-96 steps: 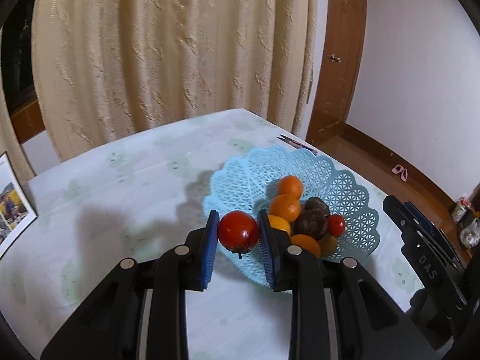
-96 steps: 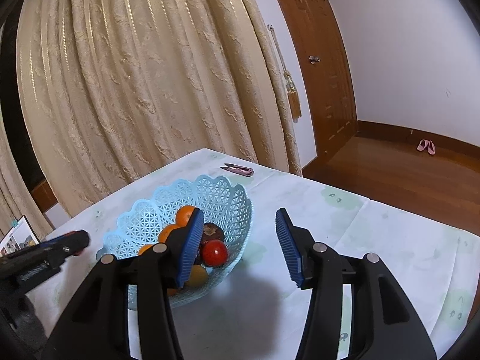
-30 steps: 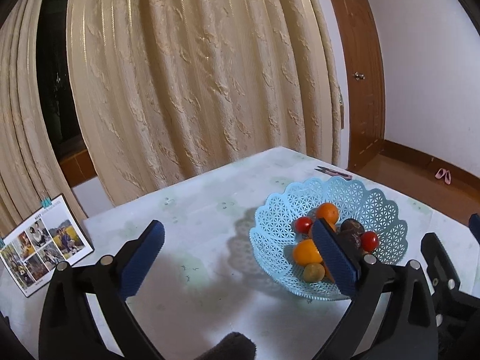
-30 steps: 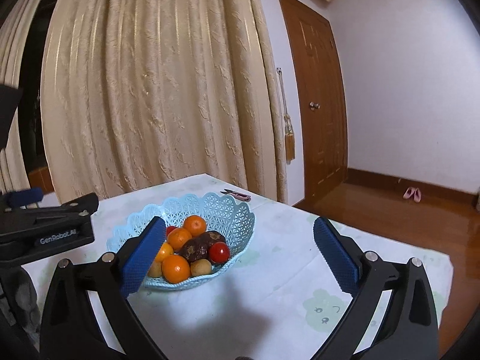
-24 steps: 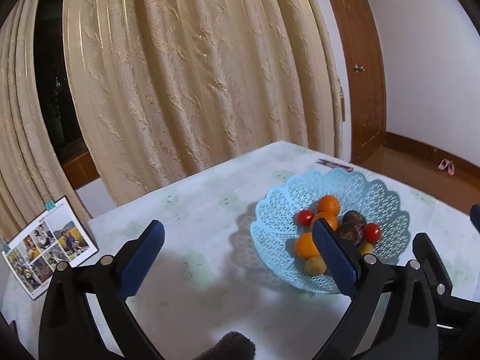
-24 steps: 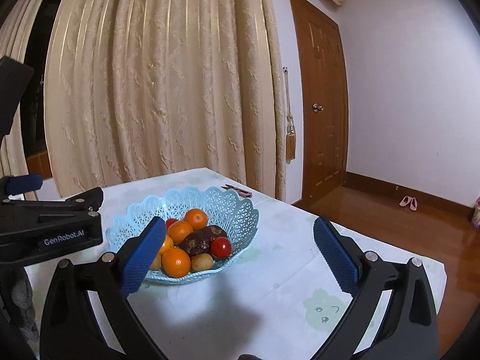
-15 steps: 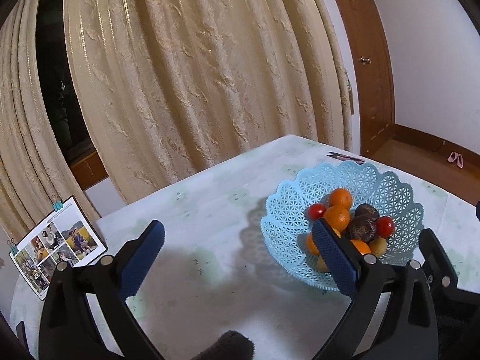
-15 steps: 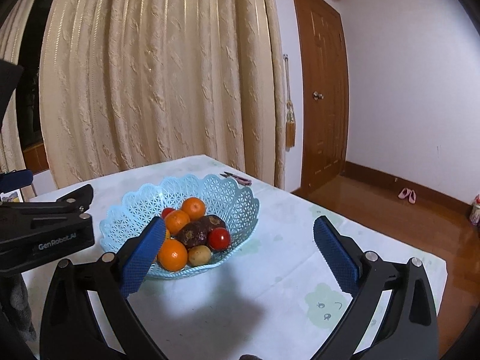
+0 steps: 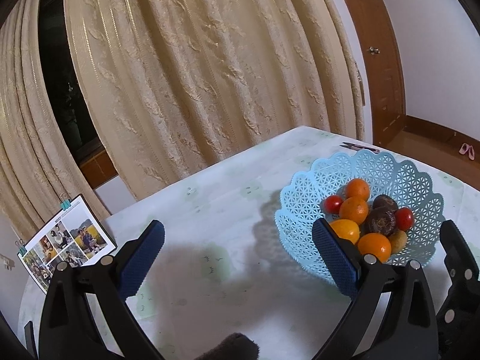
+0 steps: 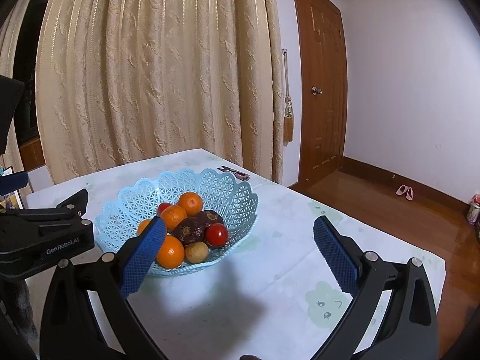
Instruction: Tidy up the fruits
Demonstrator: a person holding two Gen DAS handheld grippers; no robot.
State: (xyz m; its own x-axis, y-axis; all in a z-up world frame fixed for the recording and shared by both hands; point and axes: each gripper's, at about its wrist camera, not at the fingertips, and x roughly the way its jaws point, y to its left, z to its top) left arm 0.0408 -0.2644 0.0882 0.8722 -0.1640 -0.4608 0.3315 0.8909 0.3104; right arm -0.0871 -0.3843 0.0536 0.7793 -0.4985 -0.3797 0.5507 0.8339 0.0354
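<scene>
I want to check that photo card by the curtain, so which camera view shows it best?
The left wrist view: the photo card stands at the table's far left corner, its whole face and clips visible. The right wrist view catches only a sliver of it at the left edge, behind the left gripper.

Bright, sharp fisheye views with curved, dark-vignetted edges and soft shadows on the tablecloth (image 9: pixel 228 198).

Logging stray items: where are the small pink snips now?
The small pink snips lie on the table's far edge, just behind the light-blue lattice basket, near the curtain.
</scene>
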